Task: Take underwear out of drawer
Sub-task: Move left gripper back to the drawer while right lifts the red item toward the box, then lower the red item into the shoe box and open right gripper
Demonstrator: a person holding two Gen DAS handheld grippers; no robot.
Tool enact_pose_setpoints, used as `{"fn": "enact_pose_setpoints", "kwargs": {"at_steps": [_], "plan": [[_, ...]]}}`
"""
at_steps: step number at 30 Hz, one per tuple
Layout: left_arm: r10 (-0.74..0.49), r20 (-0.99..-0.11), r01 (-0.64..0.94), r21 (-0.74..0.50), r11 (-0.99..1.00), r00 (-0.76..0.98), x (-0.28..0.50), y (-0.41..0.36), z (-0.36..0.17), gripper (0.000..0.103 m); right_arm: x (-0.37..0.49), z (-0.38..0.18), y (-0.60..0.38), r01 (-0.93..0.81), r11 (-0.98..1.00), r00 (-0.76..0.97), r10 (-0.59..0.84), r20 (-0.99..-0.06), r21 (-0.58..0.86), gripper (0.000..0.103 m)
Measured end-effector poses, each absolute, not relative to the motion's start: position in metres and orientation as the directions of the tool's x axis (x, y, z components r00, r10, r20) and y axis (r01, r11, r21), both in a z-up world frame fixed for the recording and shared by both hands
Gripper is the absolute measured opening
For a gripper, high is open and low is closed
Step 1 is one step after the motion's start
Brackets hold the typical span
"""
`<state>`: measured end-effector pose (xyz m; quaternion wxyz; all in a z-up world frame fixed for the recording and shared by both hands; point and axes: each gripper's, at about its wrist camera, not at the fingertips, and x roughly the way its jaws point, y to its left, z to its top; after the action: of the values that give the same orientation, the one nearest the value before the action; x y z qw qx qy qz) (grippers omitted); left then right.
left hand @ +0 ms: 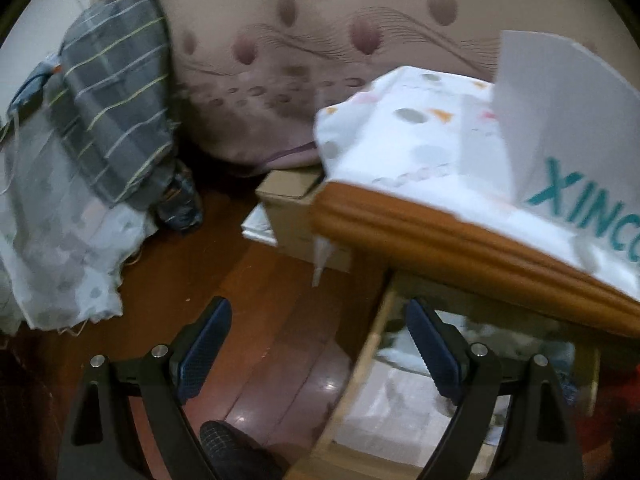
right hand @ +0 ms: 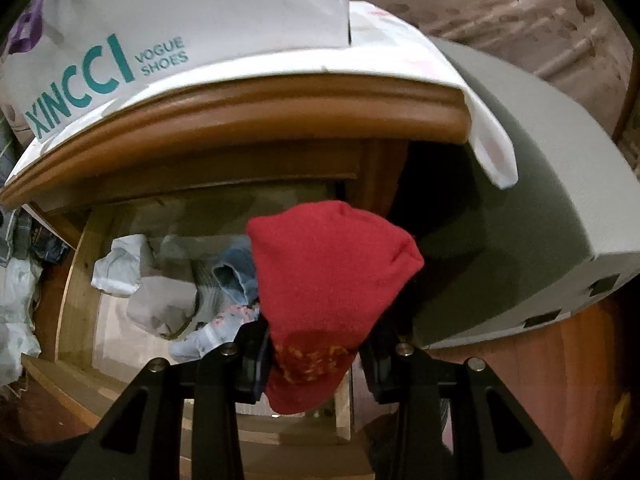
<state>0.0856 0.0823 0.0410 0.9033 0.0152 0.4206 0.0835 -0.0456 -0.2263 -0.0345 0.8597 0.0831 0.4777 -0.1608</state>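
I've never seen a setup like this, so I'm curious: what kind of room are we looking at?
Most likely a bedroom. An open wooden drawer holds loose clothes, a padded headboard-like panel with a petal pattern stands behind, and the right gripper grips a red knitted garment.

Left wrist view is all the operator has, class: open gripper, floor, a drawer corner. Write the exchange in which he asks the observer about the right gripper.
Operator: Is the right gripper holding anything?
Observer: Yes, the right gripper is shut on a red garment.
Operator: Is it over the drawer?
Observer: It hangs above the open drawer.
Operator: Anything left inside?
Observer: A pale blue garment and white cloth lie there.
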Motion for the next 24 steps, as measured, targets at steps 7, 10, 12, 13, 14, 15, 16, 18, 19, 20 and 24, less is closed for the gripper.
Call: {"fn": "enact_pose_setpoints", "kwargs": {"at_steps": [7,10,12,13,14,15,16,18,19,20,24], "plan": [[0.194,-0.746,-0.156,0.122,0.980,0.637,0.081,0.094,0.029,0.087,-0.058,-0.013,-0.224,0.346,0.938,0.515,-0.201,-0.833,-0.012,0.037],[0.183,-0.749,-0.152,0.110,0.982,0.637,0.082,0.097,0.031,0.087,-0.065,0.003,-0.225,0.344,0.938,0.531,-0.216,-0.819,-0.024,0.037],[0.195,-0.742,-0.159,0.120,0.980,0.641,0.081,0.099,0.032,0.088,-0.071,0.020,-0.227,0.341,0.940,0.552,-0.221,-0.804,-0.024,0.037],[0.205,-0.740,-0.164,0.129,0.978,0.640,0.081,0.100,0.033,0.088,-0.072,0.027,-0.228,0.340,0.940,0.560,-0.221,-0.799,-0.021,0.037],[0.211,-0.739,-0.172,0.130,0.976,0.639,0.081,0.103,0.033,0.088,-0.074,0.037,-0.230,0.340,0.940,0.570,-0.218,-0.792,-0.014,0.037],[0.216,-0.736,-0.180,0.129,0.975,0.641,0.082,0.105,0.034,0.088,-0.076,0.048,-0.232,0.343,0.939,0.581,-0.218,-0.784,-0.007,0.037],[0.224,-0.738,-0.190,0.131,0.973,0.637,0.083,0.106,0.033,0.088,-0.077,0.057,-0.233,0.342,0.940,0.591,-0.225,-0.775,-0.012,0.037],[0.220,-0.744,-0.199,0.118,0.973,0.631,0.085,0.111,0.033,0.088,-0.079,0.085,-0.234,0.334,0.942,0.622,-0.249,-0.742,-0.036,0.037],[0.226,-0.745,-0.207,0.119,0.971,0.628,0.087,0.113,0.033,0.088,-0.078,0.097,-0.234,0.332,0.943,0.637,-0.251,-0.729,-0.035,0.037],[0.229,-0.747,-0.211,0.120,0.970,0.624,0.087,0.114,0.032,0.088,-0.077,0.111,-0.235,0.329,0.944,0.654,-0.255,-0.712,-0.036,0.037],[0.215,-0.758,-0.220,0.097,0.971,0.616,0.089,0.122,0.034,0.088,-0.063,0.167,-0.231,0.303,0.949,0.714,-0.286,-0.640,-0.086,0.037]]}}
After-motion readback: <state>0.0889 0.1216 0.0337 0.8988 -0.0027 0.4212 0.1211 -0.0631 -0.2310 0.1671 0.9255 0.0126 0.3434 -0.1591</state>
